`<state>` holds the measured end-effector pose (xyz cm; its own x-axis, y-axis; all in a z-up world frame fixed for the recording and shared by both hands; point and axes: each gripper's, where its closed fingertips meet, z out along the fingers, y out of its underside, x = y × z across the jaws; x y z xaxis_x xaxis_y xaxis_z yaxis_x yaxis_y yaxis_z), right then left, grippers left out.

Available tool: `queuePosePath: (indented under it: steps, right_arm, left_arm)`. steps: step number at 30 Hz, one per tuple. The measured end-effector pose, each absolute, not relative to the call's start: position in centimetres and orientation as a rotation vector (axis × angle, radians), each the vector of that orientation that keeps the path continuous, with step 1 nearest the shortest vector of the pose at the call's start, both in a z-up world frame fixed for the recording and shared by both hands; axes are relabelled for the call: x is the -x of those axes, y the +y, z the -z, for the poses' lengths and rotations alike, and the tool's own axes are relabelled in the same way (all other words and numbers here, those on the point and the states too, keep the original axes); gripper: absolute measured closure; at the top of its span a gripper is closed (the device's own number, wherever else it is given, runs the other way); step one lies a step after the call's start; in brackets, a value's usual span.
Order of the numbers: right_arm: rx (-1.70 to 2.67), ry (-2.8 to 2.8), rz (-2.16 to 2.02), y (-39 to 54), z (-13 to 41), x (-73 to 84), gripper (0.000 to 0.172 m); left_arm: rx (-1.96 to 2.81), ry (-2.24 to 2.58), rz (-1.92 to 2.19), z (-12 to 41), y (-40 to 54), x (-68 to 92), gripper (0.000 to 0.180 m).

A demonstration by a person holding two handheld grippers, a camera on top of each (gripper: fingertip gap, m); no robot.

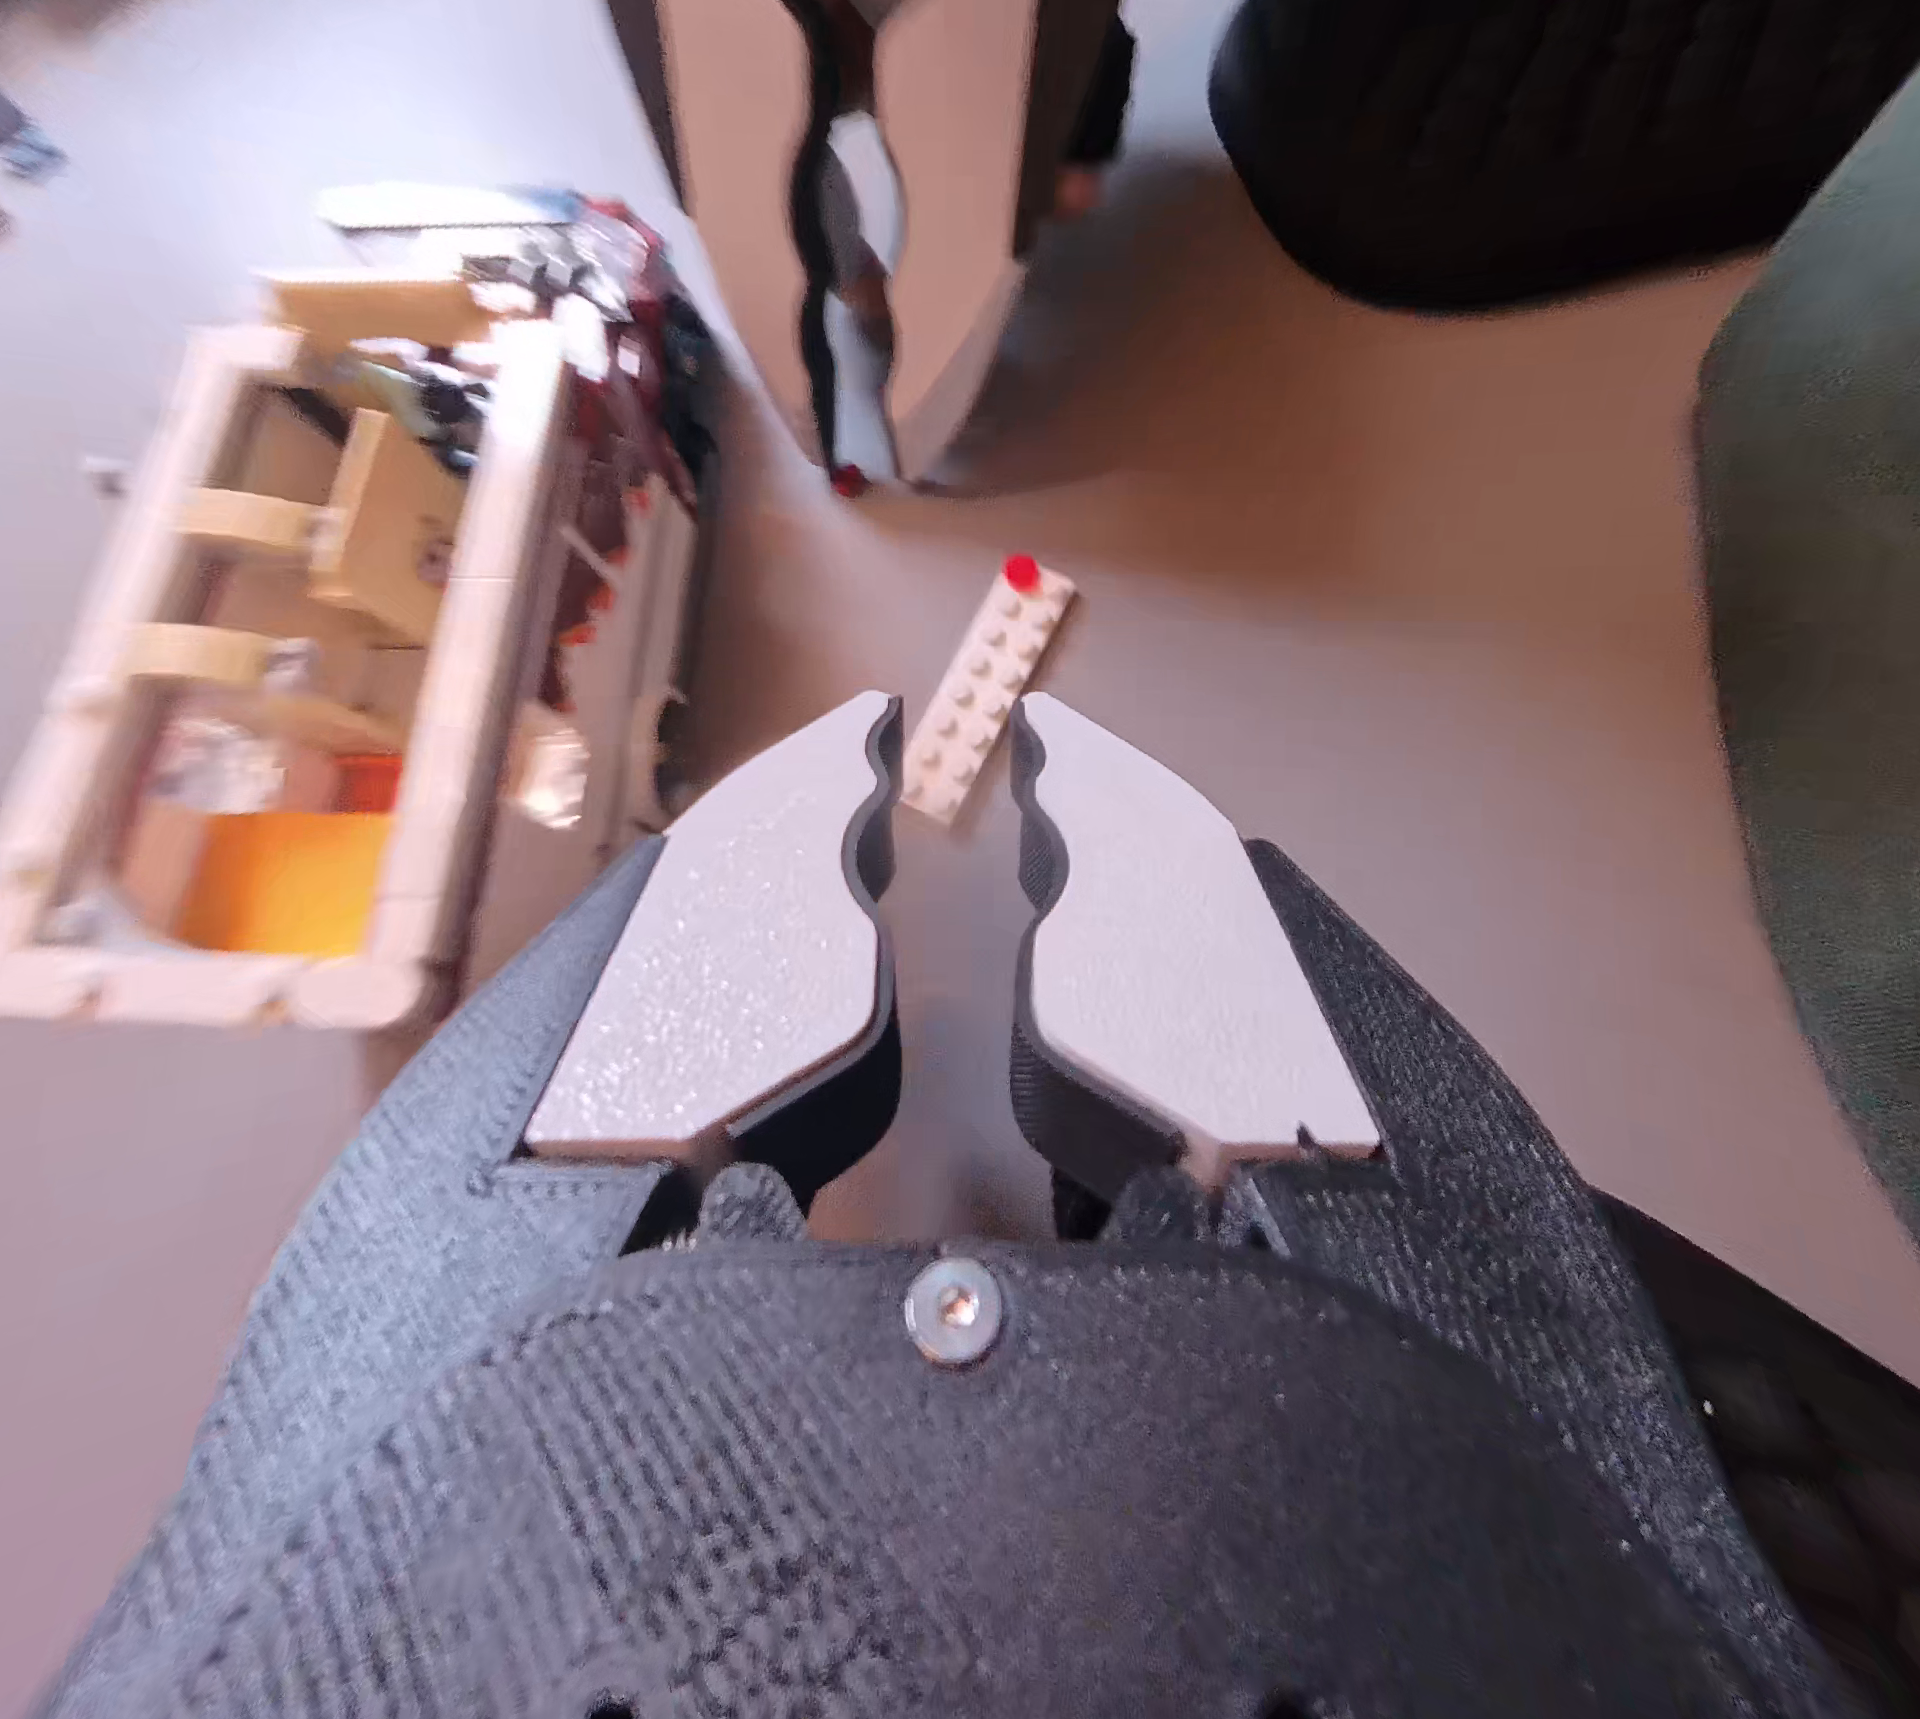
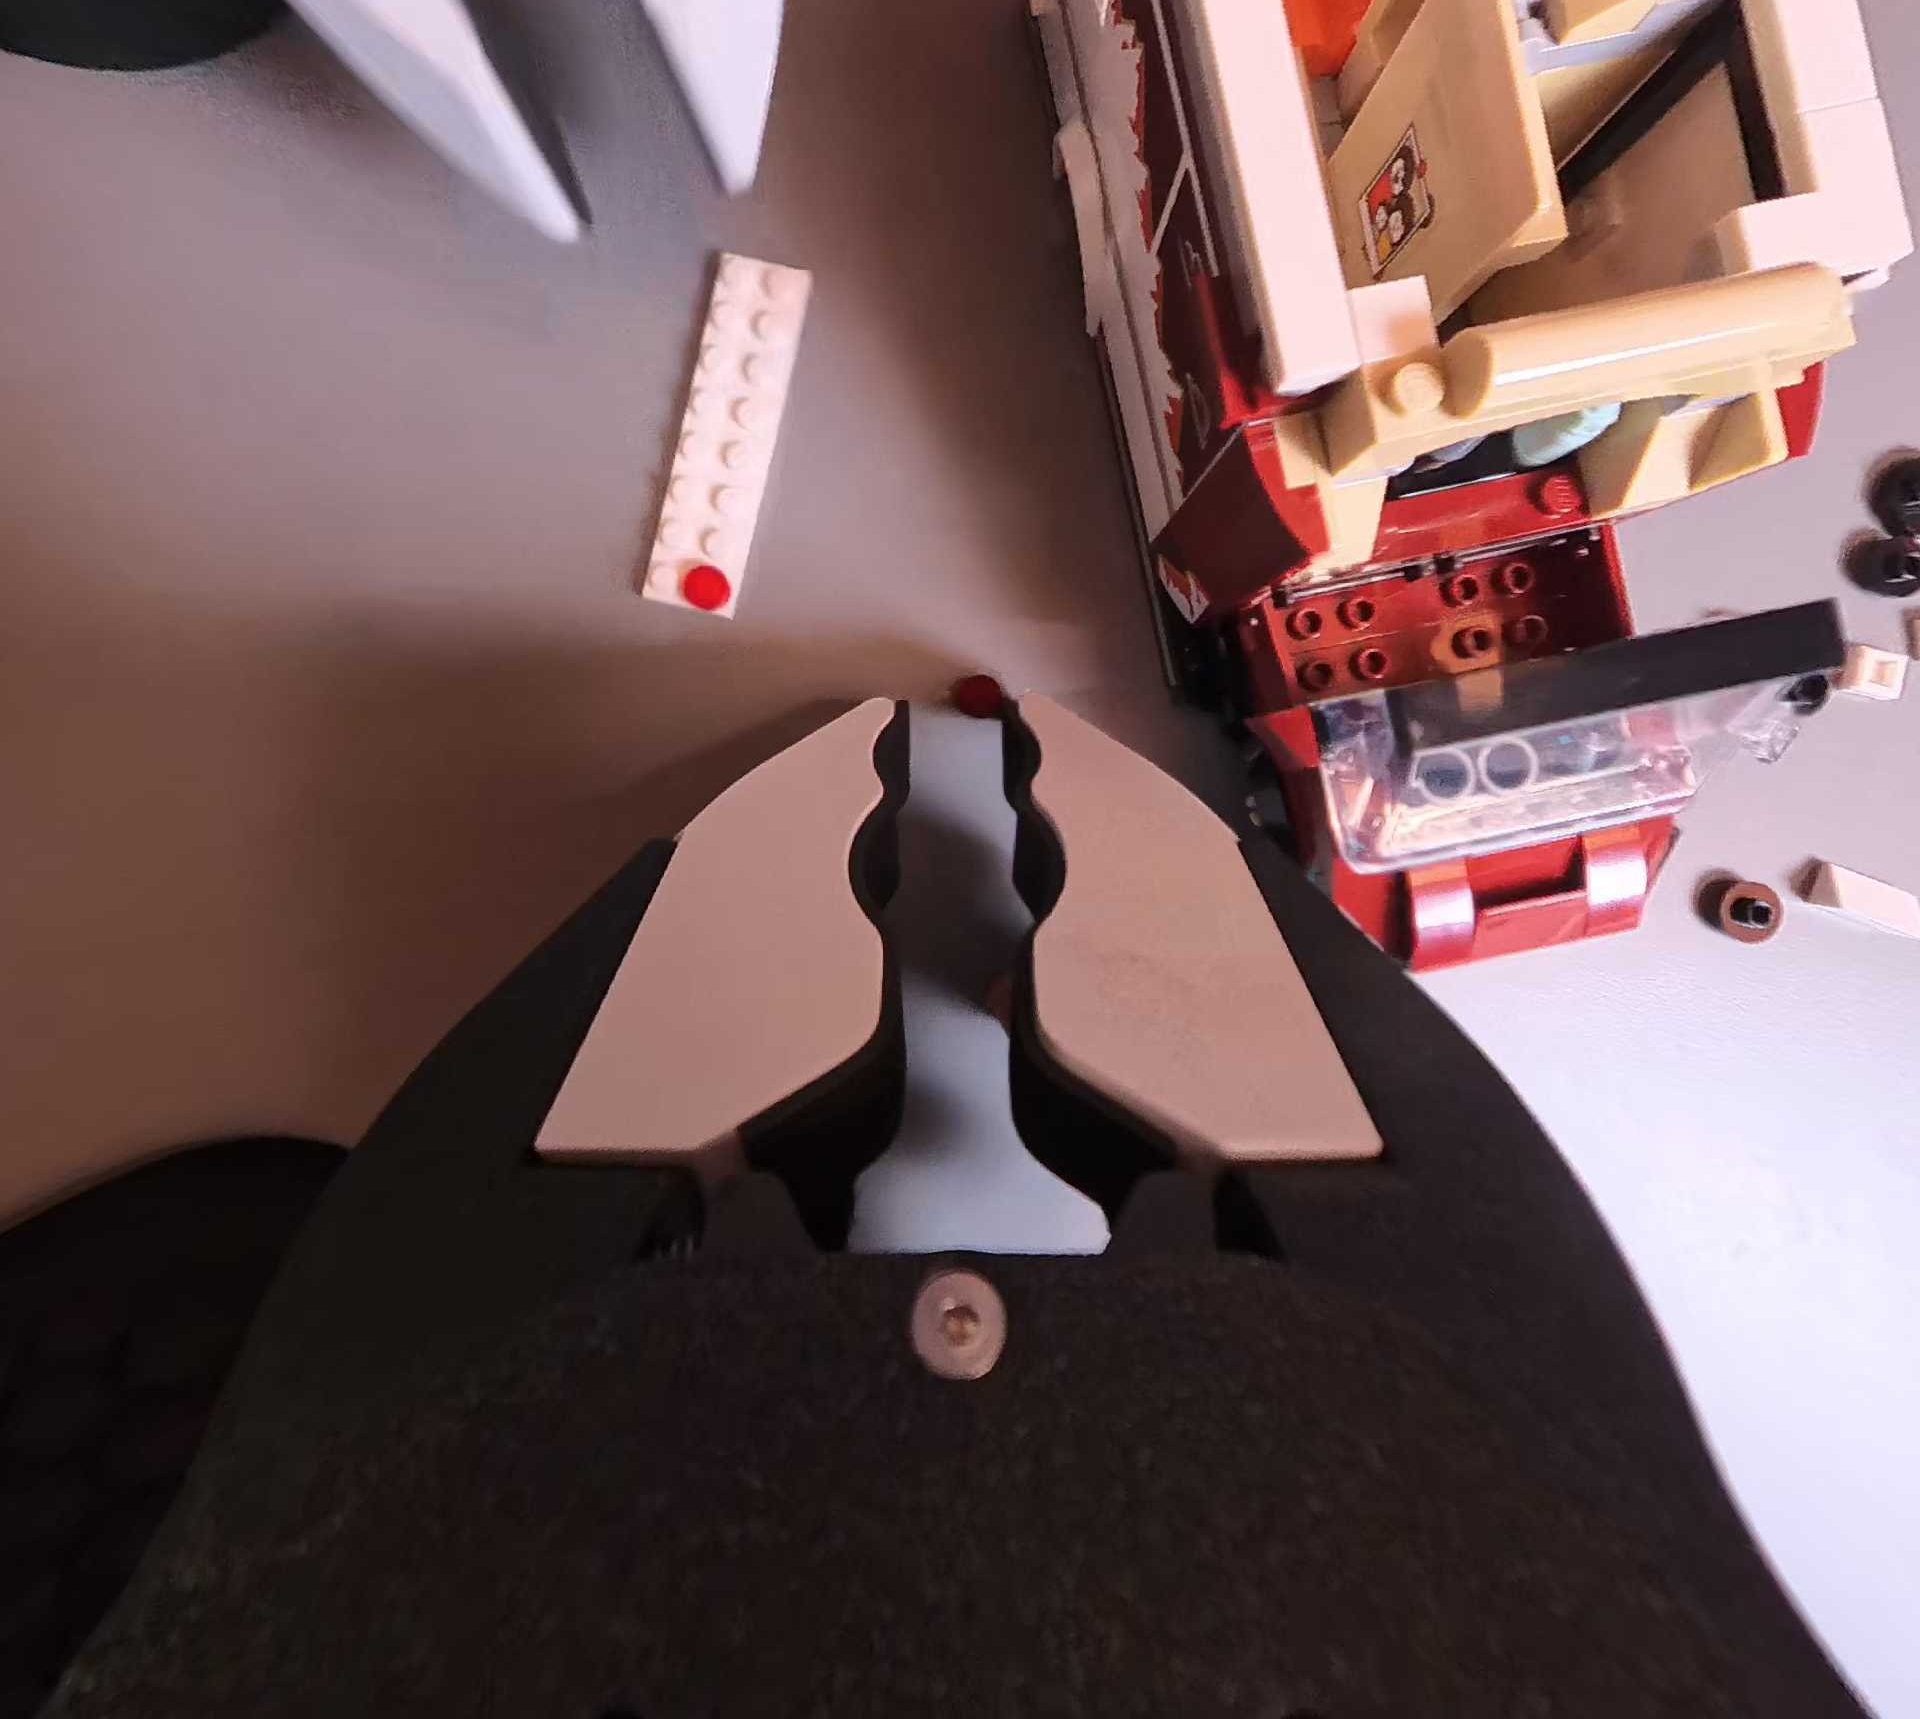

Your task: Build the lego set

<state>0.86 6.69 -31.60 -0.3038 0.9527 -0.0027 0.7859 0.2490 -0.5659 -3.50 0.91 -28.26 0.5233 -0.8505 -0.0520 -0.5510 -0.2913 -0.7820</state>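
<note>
A white studded plate point(image 1: 987, 693) lies flat on the grey table point(image 1: 1351, 630), with a red round stud point(image 1: 1022, 570) on its far end. My left gripper point(image 1: 951, 713) hovers open just above its near end, the pads clear of it. The plate point(image 2: 727, 422) and the left gripper point(image 2: 644, 204) also show in the right wrist view. My right gripper point(image 2: 954, 713) is shut on a second white plate point(image 2: 956, 838), held lengthwise between the pads. A dark red round stud point(image 2: 977, 695) sits at that plate's tip. The right gripper point(image 1: 883, 474) points down at the table beyond the lying plate.
A brick-built van point(image 2: 1455, 319), dark red and cream with its roof off, stands beside the plates and also shows in the left wrist view point(image 1: 312, 630). Small loose pieces point(image 2: 1756, 911) lie past it. A black rounded object point(image 1: 1558, 90) and a green surface point(image 1: 1818, 630) lie on the right. The left gripper's tips are roughly 9 cm from the right gripper's.
</note>
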Motion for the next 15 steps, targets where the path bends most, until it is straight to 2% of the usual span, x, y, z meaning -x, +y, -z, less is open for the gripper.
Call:
queuePosePath:
  steps: [1,4,7,12,15]
  right_arm:
    - [1.586,-2.17,-0.676,6.8,31.5,-1.0,0.152]
    - [1.575,-2.12,-0.683,6.9,31.3,-1.7,0.144]
    - [1.542,-2.01,-0.753,7.2,29.9,-2.4,0.141]
    - [1.451,-1.641,-0.906,9.3,25.1,-3.6,0.141]
    - [1.398,-1.38,-0.932,12.1,22.6,-4.4,0.141]
  left_arm:
    - [1.963,1.091,0.503,27.2,1.1,4.0,0.161]
    - [1.959,0.975,0.526,25.4,1.0,6.2,0.158]
    - [1.91,0.831,0.373,22.7,1.0,10.6,0.158]
    - [1.851,0.388,-0.081,15.4,-0.2,26.1,0.165]
    - [2.037,0.235,-0.334,14.9,-1.3,35.5,0.163]
